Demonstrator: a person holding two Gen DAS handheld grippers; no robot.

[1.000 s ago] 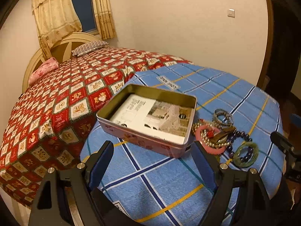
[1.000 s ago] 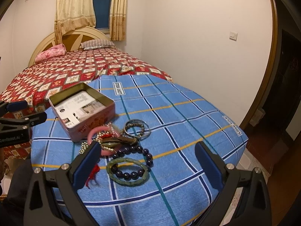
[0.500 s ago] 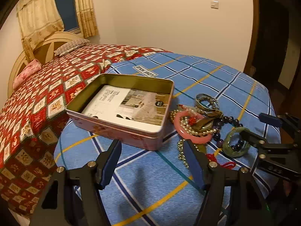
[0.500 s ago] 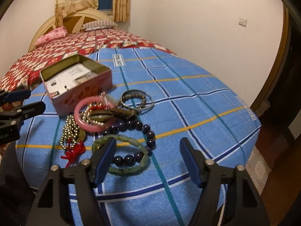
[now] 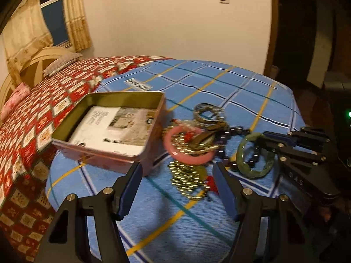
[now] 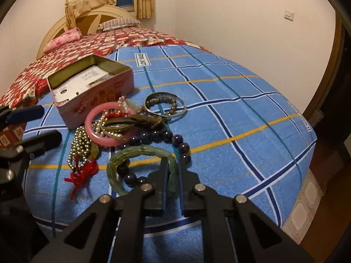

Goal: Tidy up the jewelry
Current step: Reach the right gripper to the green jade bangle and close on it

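Observation:
A green bangle (image 6: 140, 150) lies on the blue checked cloth, ringed over part of a dark bead bracelet (image 6: 166, 134). My right gripper (image 6: 173, 161) is shut on the bangle's near rim, and the left wrist view shows the same grip (image 5: 260, 140) on the bangle (image 5: 240, 155). My left gripper (image 5: 177, 171) is open and hovers over a gold bead chain (image 5: 186, 179) with nothing held. Beside the chain lies a pink bangle (image 5: 188, 157). Left of it stands an open pink tin (image 5: 105, 155) with a printed card inside.
Silver and beaded bangles (image 6: 164, 105) lie behind the pile, and a red tassel (image 6: 83, 173) trails from the gold chain. The blue cloth (image 6: 230, 109) drops off at the right and near edges. A red patterned quilt (image 5: 33, 120) covers the bed to the left.
My right gripper came down and its fingers shut on the green bangle's rim. My left gripper swung right from the tin toward the gold bead chain and narrowed a little.

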